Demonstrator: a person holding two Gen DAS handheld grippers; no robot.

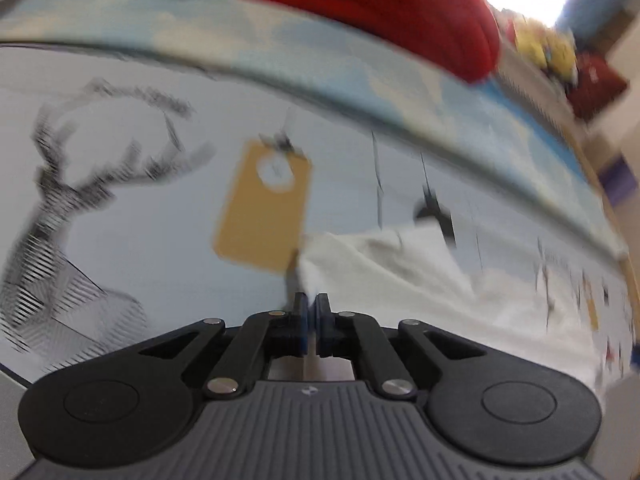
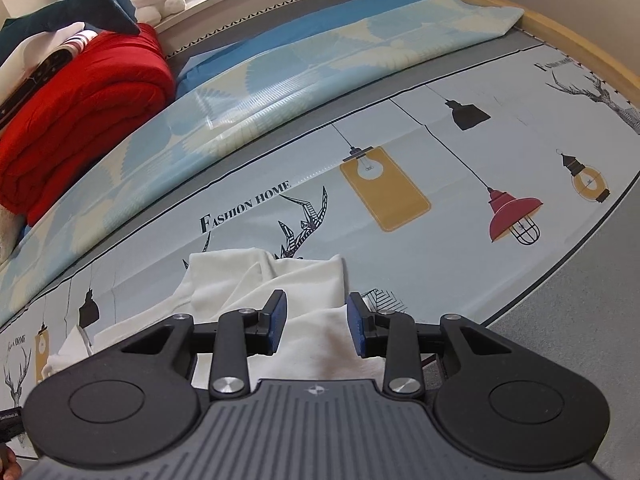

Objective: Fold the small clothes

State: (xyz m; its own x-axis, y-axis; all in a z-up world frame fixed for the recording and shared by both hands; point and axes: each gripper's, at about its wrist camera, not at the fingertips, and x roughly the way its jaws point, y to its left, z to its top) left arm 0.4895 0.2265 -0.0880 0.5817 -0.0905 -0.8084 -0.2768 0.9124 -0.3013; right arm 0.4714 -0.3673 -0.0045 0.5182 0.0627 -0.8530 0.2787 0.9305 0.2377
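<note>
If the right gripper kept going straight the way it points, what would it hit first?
Most likely the white garment: it lies directly between and ahead of the right gripper, whose jaws stand open. Beyond it is only the printed cloth. Depth is hard to judge.

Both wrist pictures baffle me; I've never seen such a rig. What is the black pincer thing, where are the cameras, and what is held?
A person holds a black two-finger gripper in each hand; a wide-angle camera on each looks along its fingers. The blurred picture comes from the left gripper, which is shut, apparently pinching a corner of the small white cloth garment. The sharp picture comes from the right gripper, open, its blue pads either side of that garment without pressing it. The garment lies crumpled on a pale cloth printed with lamps and deer; a folded red blanket sits behind.
</note>
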